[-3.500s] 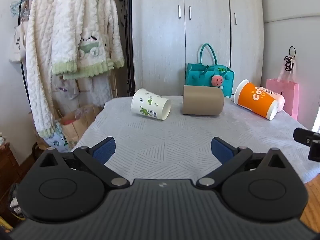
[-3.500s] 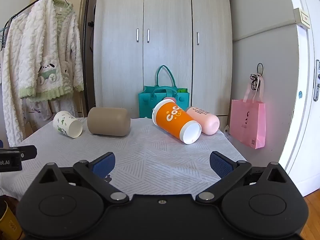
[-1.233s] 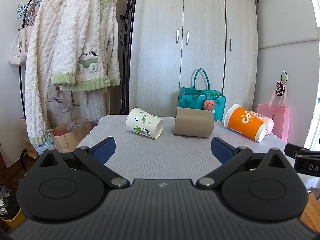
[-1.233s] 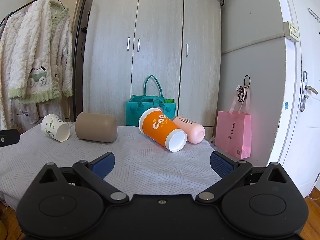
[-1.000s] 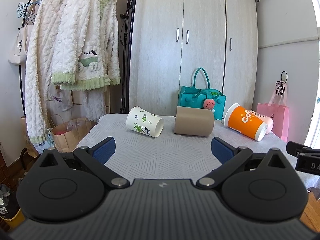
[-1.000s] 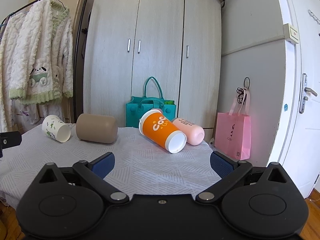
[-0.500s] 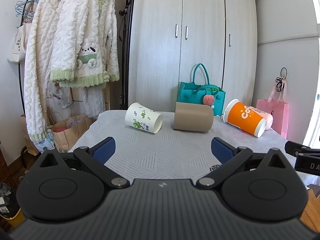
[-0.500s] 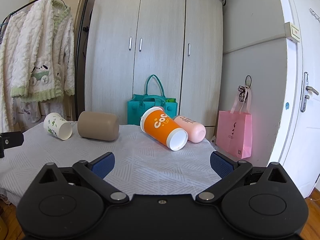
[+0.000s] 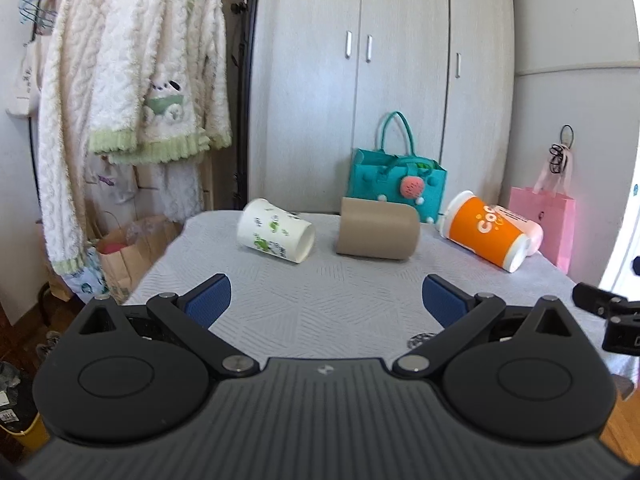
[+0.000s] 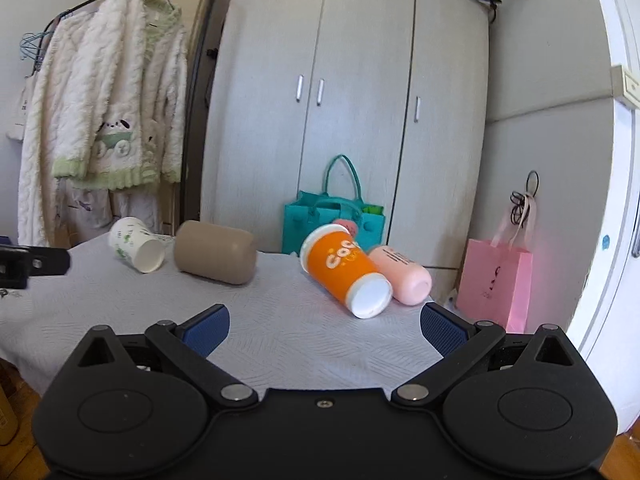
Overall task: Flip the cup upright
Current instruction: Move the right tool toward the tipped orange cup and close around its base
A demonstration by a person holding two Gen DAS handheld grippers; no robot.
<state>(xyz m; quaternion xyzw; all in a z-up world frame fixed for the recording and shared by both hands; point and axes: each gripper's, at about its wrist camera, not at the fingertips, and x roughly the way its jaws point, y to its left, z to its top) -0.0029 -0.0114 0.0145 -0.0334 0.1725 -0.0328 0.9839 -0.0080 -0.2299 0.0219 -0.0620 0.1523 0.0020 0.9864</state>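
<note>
Your left gripper (image 9: 325, 298) is a ribbed dark-grey body with black linkage arms, silver pivot screws and blue fingertip pads (image 9: 208, 299). Your right gripper (image 10: 325, 322) looks alike, smooth black, with one centre screw.

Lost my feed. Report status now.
Left gripper and right gripper open, empty. All four cups lying down, orange cup touching pink cup. Nothing in the way.

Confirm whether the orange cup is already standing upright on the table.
No, the orange cup lies on its side on the table, touching the pink cup.
</note>
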